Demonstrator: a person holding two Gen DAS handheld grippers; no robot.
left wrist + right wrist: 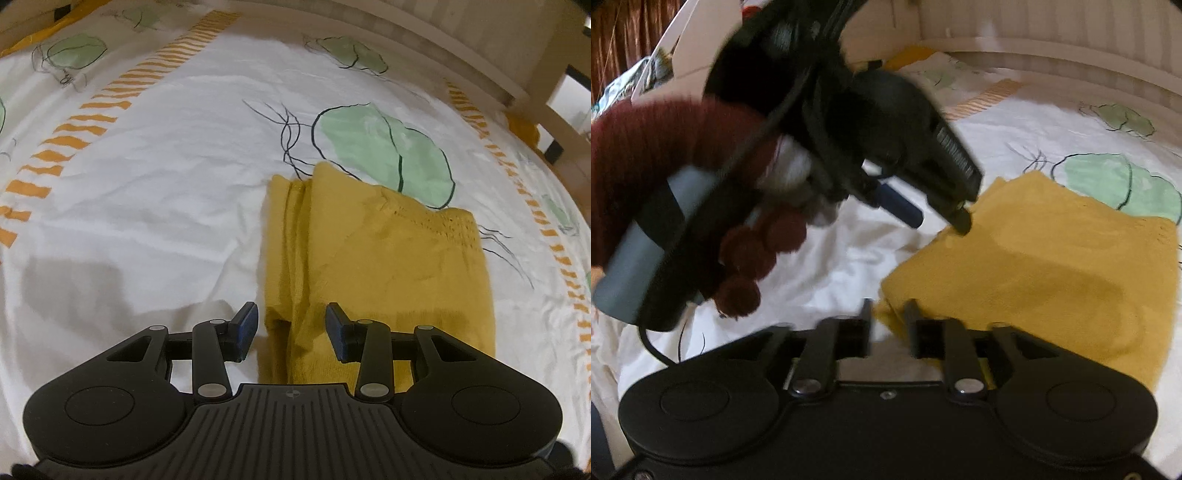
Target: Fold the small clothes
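Note:
A folded mustard-yellow garment (pixel 373 258) lies on a white printed bedsheet (pixel 166 177). My left gripper (pixel 291 330) is open, its blue pads either side of the garment's near left edge, holding nothing. In the right wrist view the garment (pixel 1052 266) lies to the right. My right gripper (pixel 889 325) is open, its fingers astride the garment's near left corner. The left gripper (pixel 938 216), held by a hand in a maroon glove (pixel 750 258), hovers open over the garment's far left edge.
The sheet has green blobs (pixel 388 155) and orange striped bands (pixel 96 118). A pale wooden bed frame (pixel 461 48) runs along the far edge. A cable (pixel 653 347) hangs from the left gripper's handle.

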